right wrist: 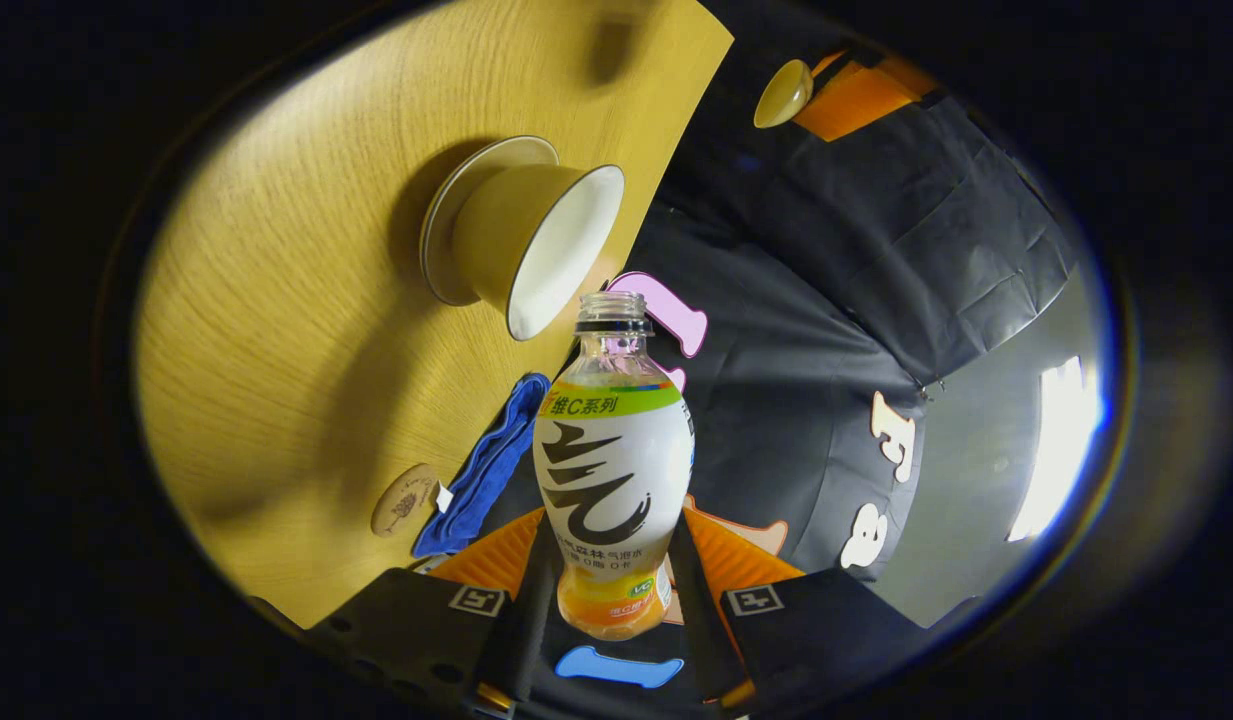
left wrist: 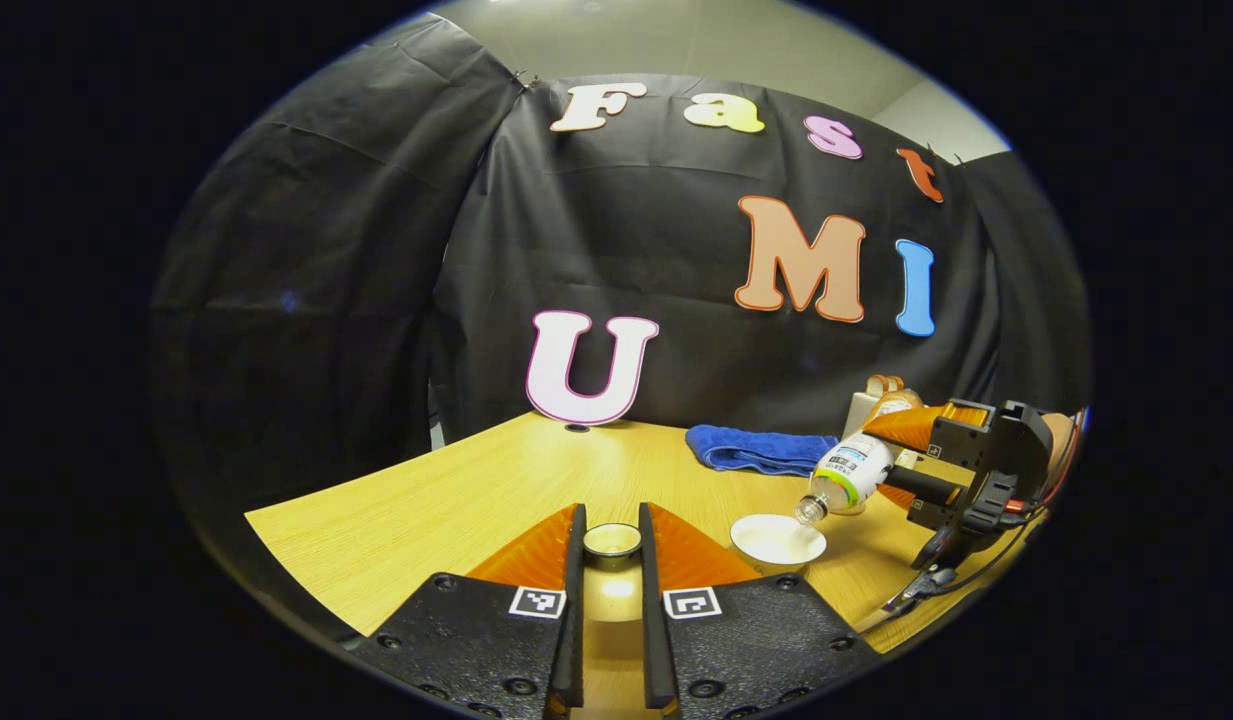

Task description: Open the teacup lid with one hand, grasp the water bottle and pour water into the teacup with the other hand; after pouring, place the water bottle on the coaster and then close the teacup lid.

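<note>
My left gripper is shut on the teacup lid, holding it above the table left of the white teacup. In the left gripper view the water bottle is tipped with its open mouth over the teacup, held by the right gripper. In the right gripper view, rolled sideways, my right gripper is shut on the water bottle, whose uncapped neck points at the open teacup on its saucer. The round coaster lies on the table beside the blue cloth. The lid shows far off in the left gripper.
A folded blue cloth lies at the back of the wooden table, also seen as a blue cloth in the right gripper view. A hand holds the right gripper. Table edges run close at the front and left.
</note>
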The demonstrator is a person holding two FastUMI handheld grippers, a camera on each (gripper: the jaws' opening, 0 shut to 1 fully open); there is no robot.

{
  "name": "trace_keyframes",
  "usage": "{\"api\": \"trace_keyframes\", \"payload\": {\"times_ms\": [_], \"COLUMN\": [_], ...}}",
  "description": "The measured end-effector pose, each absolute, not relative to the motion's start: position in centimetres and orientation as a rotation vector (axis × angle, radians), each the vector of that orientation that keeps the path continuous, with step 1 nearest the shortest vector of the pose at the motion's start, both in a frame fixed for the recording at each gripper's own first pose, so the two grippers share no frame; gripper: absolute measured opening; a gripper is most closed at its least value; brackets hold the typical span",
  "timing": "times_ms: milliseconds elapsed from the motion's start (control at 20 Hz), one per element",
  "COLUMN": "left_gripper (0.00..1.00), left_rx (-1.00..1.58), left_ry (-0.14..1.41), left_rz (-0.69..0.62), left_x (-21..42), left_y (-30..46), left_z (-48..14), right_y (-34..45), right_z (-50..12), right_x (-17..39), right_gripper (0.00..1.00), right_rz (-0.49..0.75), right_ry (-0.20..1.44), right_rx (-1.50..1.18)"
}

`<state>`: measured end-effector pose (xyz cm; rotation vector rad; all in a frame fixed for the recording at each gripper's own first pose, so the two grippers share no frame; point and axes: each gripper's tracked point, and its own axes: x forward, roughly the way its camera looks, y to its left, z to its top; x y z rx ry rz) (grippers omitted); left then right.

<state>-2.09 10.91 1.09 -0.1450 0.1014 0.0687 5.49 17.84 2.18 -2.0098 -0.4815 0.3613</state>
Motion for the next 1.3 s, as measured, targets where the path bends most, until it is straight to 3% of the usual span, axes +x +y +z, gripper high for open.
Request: {"api": "trace_keyframes", "payload": {"times_ms": [750,1300], "left_gripper": [0.21,0.21], "left_rx": [-0.154,-0.152], "left_ry": [0.101,0.094], "left_rz": [0.053,0.045], "left_x": [-2.1,-1.8], "left_y": [10.3,9.7], "left_z": [1.2,1.6], "right_y": [17.2,16.1], "right_z": [-0.1,-0.6], "right_x": [4.9,4.7], "right_gripper": [0.65,0.64], "right_rz": [0.385,0.383], "right_ry": [-0.427,-0.239], "right_rx": [-1.976,-1.543]}}
